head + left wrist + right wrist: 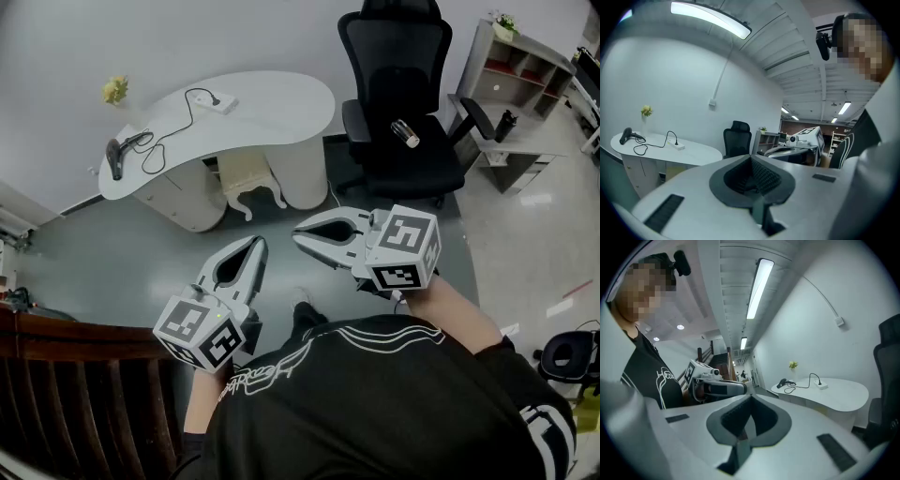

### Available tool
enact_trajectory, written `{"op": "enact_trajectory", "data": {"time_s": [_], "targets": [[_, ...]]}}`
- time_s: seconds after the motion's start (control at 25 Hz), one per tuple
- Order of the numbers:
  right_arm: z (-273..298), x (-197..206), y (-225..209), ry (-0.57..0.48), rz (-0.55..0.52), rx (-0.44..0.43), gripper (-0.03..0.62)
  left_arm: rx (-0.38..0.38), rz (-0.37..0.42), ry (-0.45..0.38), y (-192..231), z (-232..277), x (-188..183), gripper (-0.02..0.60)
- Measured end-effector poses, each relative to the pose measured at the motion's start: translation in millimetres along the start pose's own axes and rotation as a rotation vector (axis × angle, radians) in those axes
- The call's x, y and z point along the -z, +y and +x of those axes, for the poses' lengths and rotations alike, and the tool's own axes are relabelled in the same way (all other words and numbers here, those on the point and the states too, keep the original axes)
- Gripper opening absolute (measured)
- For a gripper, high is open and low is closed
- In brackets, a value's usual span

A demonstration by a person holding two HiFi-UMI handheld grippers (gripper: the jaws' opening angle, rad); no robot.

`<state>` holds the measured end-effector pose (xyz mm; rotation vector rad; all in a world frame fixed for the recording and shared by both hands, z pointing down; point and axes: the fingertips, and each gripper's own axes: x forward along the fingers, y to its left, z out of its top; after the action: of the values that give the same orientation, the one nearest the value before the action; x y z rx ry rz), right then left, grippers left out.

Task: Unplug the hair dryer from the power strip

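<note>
A black hair dryer (114, 157) lies at the left end of a white curved desk (281, 108), far from me. Its dark cord runs to a white power strip (214, 103) near the desk's back edge, with the plug in it. My left gripper (256, 244) and right gripper (300, 235) are held above the floor, well short of the desk, both shut with nothing between the jaws. The left gripper view shows the hair dryer (626, 136) and power strip (677, 146) in the distance. They appear again in the right gripper view as the hair dryer (782, 383) and power strip (821, 386).
A black office chair (398, 103) stands right of the desk with a small cylinder (405, 133) on its seat. Yellow flowers (115, 90) sit by the desk's left end. A grey shelf unit (520, 70) is at the far right. A dark wooden railing (56, 375) runs at bottom left.
</note>
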<state>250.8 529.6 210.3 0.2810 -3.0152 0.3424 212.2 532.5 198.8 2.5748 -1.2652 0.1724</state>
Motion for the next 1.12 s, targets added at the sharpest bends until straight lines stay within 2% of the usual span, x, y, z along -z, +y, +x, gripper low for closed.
{"op": "enact_trajectory", "data": {"time_s": [0.4,0.64,0.88,1.12], "targets": [[13,-8,-18,-0.012,0.005,0.012,-0.003,0.013,0.003,0.001,22,10,-4,0.005],[27,-12,-49,-0.020,0.045,0.046,-0.003,0.026,0.003,0.009,46,25,-7,0.005],[54,-14,-87,-0.026,0.094,0.054,-0.003,0.031,-0.018,0.022,88,45,-8,0.005],[98,-20,-130,-0.018,0.136,0.050,-0.003,0.036,-0.051,0.045,150,65,-17,0.005]]}}
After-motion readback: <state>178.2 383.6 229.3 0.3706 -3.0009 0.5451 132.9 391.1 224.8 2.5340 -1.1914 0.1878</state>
